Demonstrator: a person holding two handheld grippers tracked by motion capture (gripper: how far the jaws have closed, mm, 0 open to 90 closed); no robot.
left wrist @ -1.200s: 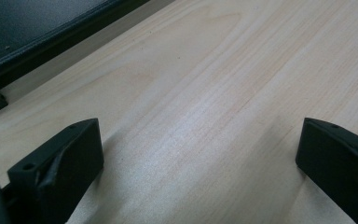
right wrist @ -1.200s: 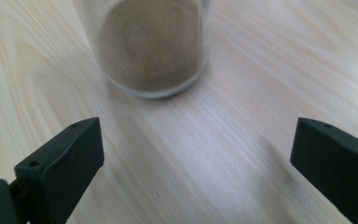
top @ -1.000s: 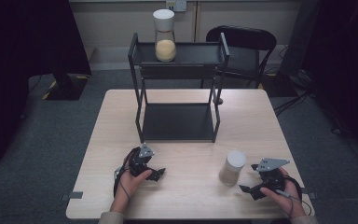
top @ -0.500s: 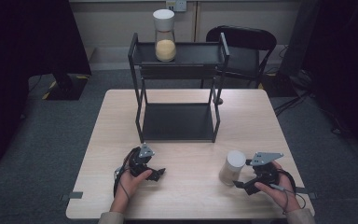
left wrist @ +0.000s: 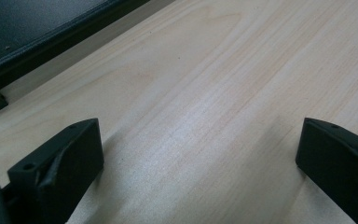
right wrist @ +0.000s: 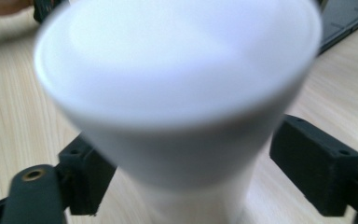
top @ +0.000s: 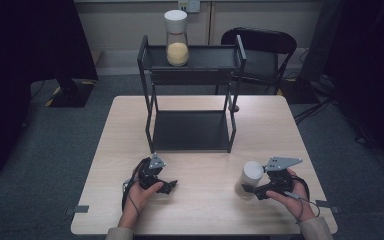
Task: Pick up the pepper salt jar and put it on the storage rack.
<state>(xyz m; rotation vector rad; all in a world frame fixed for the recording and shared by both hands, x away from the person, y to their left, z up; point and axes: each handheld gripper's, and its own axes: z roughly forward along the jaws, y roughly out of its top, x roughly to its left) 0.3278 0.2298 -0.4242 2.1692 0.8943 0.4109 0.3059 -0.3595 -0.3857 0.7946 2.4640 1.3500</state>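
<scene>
At the left of the table [top: 130, 125] our left gripper [top: 166, 186] rests low on the wood with its jaws spread wide and nothing between them; in the left gripper view we see only bare table between the two black pads [left wrist: 70, 154]. In the middle, toward the far side, stands the black rack [top: 190, 100], and on its upper shelf a glass jar [top: 176, 37] with a white lid and yellow grains inside. At the right, near our edge of the table, the white-lidded container [top: 250, 179] stands upright on the wood, and our right gripper [top: 254, 189] has it between the jaws. These jaws have just been closing around it. In the right gripper view the container [right wrist: 182, 107] sits between the pads [right wrist: 314, 163], but we cannot tell if both pads already press on its body, because the wide lid hides the contact and a small gap seems to remain at the right pad. We judge that the danger is here: if we lift before the grip is firm, the smooth, narrowing body can slip down or tilt. The container is also tall, so a push from one pad alone could tip it over on the table. If it goes later to the rack, the frame posts stand close and the lid may knock them.
</scene>
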